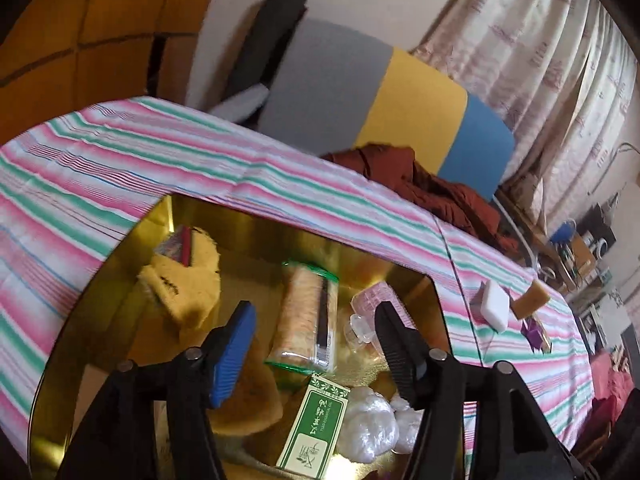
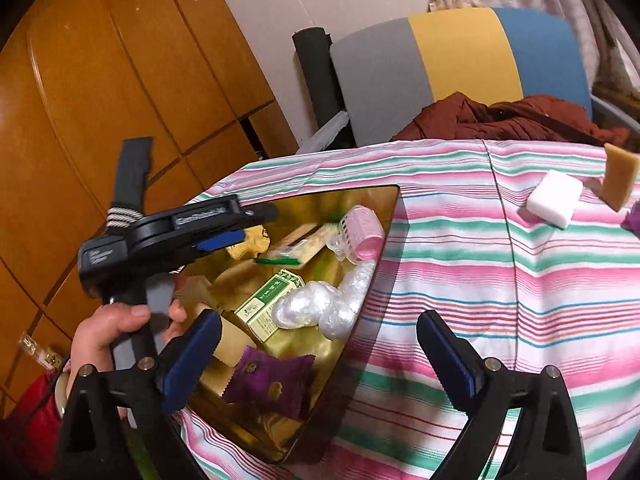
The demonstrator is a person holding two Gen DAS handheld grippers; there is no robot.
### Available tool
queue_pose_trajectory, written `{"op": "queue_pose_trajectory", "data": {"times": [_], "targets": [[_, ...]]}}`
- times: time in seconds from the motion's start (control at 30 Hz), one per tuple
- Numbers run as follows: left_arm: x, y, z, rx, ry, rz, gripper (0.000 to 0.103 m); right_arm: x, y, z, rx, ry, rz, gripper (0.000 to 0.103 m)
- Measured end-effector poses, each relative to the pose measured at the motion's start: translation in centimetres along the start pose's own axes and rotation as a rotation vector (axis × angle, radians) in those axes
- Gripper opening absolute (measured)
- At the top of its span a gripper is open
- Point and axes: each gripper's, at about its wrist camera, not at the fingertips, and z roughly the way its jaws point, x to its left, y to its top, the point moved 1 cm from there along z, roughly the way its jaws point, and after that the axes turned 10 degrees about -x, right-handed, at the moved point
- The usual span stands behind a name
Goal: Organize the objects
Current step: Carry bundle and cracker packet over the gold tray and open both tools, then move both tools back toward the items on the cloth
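Observation:
A gold tin (image 1: 120, 264) (image 2: 360, 196) lies on the striped cloth (image 1: 100, 168). It holds a yellow cloth (image 1: 180, 280), a clear packet of stacked pads (image 1: 304, 312), a pink hair roller (image 1: 368, 300) (image 2: 362, 232), a green box (image 1: 312, 428) (image 2: 268, 300), white plastic wads (image 1: 368, 424) (image 2: 308, 306) and a purple sachet (image 2: 272, 376). My left gripper (image 1: 314, 312) hangs open over the clear packet, its pads apart from it. My right gripper (image 2: 320, 318) stands open above the tin's right edge, nothing between its fingers. A hand (image 2: 116, 324) holds the left gripper.
On the cloth to the right lie a white block (image 1: 494, 306) (image 2: 554, 198), a brown block (image 1: 530, 300) (image 2: 620, 176) and a purple sachet (image 1: 534, 332). Behind the table stand a grey-yellow-blue chair (image 2: 460, 52) with a rust garment (image 2: 520, 120), and wooden cabinets (image 2: 120, 80).

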Motion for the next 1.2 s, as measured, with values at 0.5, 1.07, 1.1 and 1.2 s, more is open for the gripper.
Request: {"op": "queue_pose_trajectory", "data": {"times": [0.5, 1.07, 1.1, 1.2], "targets": [[-2.3, -3.6, -4.7, -0.060, -0.005, 0.014, 0.067, -2.6, -0.2, -1.2, -0.017, -0.049, 0.064, 0.099], [-6.5, -6.8, -6.0, 0.001, -0.084, 0.078, 0.067, -8.5, 0.2, -3.3, -0.032, -0.231, 0.094, 0.099], [-6.9, -6.9, -6.0, 0.003, -0.091, 0.088, 0.067, -8.9, 0.2, -3.3, -0.029, -0.237, 0.092, 0.099], [-8.4, -7.6, -6.2, 0.018, -0.117, 0.125, 0.067, -10.2, 0.1, -3.6, -0.021, -0.263, 0.089, 0.099]]}}
